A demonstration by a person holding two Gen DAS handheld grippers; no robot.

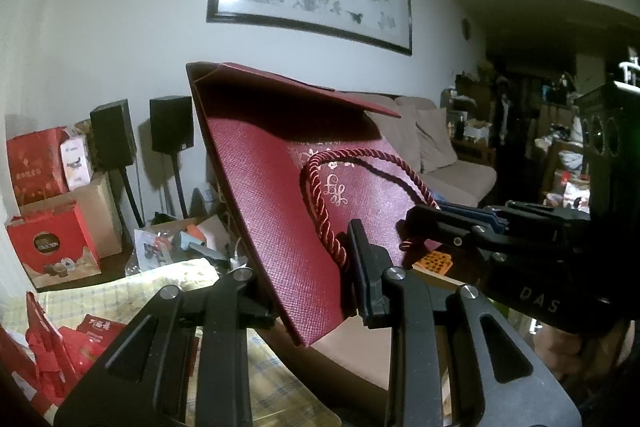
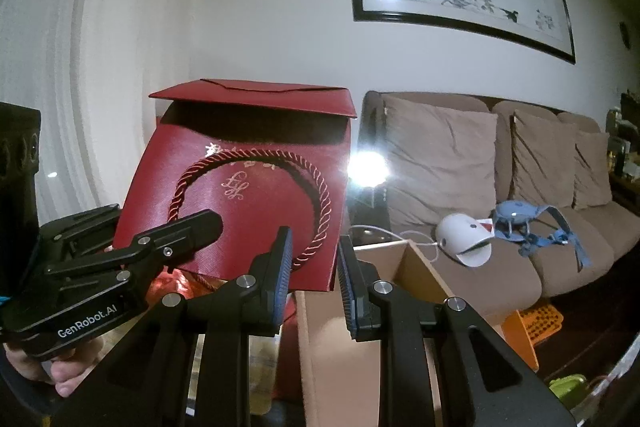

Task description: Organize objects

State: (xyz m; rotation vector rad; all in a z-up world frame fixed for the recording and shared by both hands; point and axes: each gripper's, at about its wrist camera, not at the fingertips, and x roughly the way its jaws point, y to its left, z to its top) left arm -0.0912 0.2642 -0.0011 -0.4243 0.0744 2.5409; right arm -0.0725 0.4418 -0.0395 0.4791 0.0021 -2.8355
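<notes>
A dark red paper gift bag (image 1: 272, 187) (image 2: 248, 203) hangs flat in the air, its folded flap on top and a twisted rope handle (image 1: 324, 215) (image 2: 320, 195) lying on its face. My left gripper (image 1: 304, 267) is shut on the bag's near side edge; in the right wrist view the left gripper (image 2: 208, 223) reaches onto the bag's left part. My right gripper (image 2: 316, 247) has the bag's lower right corner between its blue pads. In the left wrist view the right gripper (image 1: 424, 227) clamps that corner.
An open cardboard box (image 2: 332, 347) stands just below the bag. Behind are a beige sofa (image 2: 520, 255) with a white object (image 2: 464, 239) and blue straps (image 2: 532, 223), and an orange crate (image 2: 536, 323). Red boxes (image 1: 52, 247), speakers (image 1: 112, 135) and a checked cloth (image 1: 180, 279) lie left.
</notes>
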